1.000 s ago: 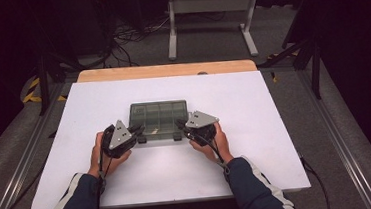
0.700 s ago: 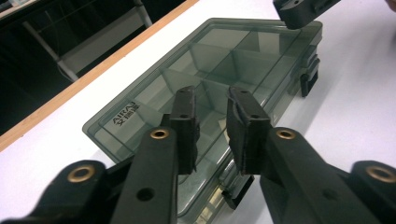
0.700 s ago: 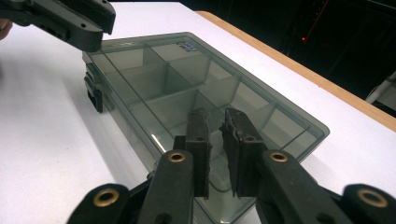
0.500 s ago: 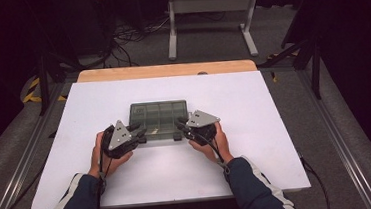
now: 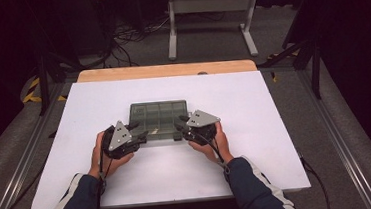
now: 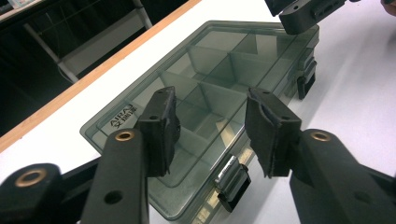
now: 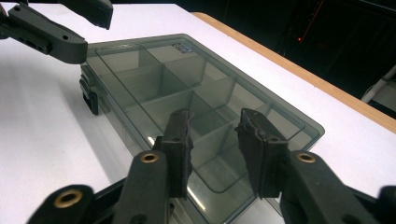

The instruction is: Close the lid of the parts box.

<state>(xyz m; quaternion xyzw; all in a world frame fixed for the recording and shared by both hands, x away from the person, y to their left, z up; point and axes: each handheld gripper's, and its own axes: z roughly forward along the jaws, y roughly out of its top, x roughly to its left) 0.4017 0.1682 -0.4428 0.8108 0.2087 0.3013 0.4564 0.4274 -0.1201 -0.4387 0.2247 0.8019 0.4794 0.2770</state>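
Both grippers just been opening. L gripper (image 6: 205, 130) jaws now part-open, nothing clamped; compartment box (image 5: 158, 117) just ahead/below tips, near-edge latch (image 6: 232, 183) under them. R gripper (image 7: 215, 154) same, empty, over box's other end. Reads as release: lid shut, both latches look closed.

My left gripper (image 6: 208, 135) hangs above the smoky compartment box (image 6: 205, 100), jaws just opening with nothing between them; a black latch (image 6: 232, 181) sits on the box's near edge below.
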